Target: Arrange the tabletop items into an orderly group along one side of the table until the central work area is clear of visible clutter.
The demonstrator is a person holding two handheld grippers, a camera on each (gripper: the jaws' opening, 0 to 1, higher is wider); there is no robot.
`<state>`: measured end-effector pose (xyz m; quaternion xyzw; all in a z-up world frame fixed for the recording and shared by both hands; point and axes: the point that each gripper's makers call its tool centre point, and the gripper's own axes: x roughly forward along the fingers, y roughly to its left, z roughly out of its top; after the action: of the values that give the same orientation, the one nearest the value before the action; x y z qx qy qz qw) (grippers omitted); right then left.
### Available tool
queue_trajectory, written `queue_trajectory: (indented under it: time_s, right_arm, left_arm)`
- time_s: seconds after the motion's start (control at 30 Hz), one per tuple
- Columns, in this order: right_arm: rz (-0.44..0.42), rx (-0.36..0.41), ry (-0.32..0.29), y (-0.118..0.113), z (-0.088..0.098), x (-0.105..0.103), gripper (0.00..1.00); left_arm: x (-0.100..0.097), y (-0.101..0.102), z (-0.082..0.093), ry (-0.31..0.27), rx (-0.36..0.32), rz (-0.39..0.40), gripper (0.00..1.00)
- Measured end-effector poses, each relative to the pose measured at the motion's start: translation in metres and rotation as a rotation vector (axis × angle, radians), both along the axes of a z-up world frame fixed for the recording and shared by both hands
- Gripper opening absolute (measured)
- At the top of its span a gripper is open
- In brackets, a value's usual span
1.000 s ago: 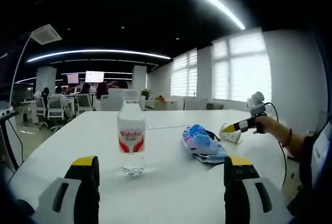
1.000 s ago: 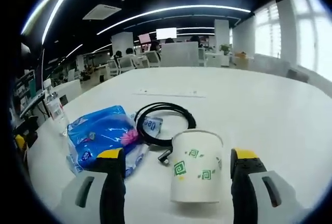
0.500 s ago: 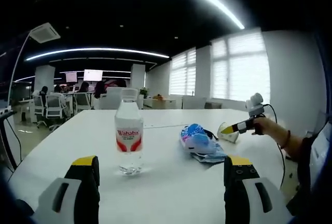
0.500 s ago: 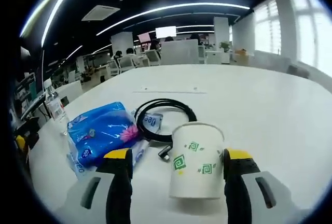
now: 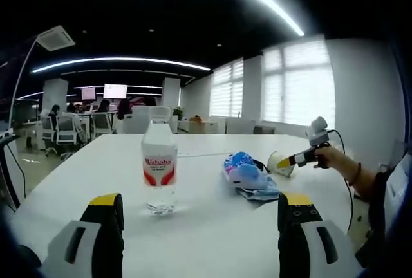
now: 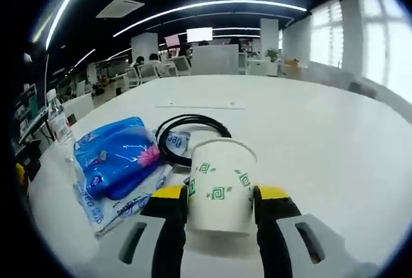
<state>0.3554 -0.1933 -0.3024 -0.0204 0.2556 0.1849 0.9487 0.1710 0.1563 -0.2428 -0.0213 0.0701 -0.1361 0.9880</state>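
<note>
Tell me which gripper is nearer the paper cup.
Right. The right gripper has its jaws on either side of the paper cup; the left gripper sits across the table, facing the water bottle.

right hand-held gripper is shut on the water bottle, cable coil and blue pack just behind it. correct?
Not the bottle. In the right gripper view the right hand-held gripper is shut on the paper cup; the cable coil and blue pack do lie just behind it.
</note>
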Motion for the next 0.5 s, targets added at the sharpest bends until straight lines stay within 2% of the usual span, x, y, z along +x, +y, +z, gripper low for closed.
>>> queue_trajectory:
  time_s: [0.23, 0.37, 0.5]
  right_arm:
    - [0.001, -0.027, -0.011, -0.001, 0.001, 0.001, 0.39]
    - [0.000, -0.016, -0.015, -0.002, 0.001, -0.001, 0.39]
    - [-0.008, 0.011, -0.060, -0.004, 0.011, -0.005, 0.38]
  left_arm:
    - [-0.001, 0.005, -0.001, 0.002, -0.013, 0.014, 1.00]
    - [-0.002, 0.006, -0.001, 0.004, -0.020, 0.017, 1.00]
    - [-0.003, 0.006, 0.000, 0.001, -0.044, 0.008, 1.00]
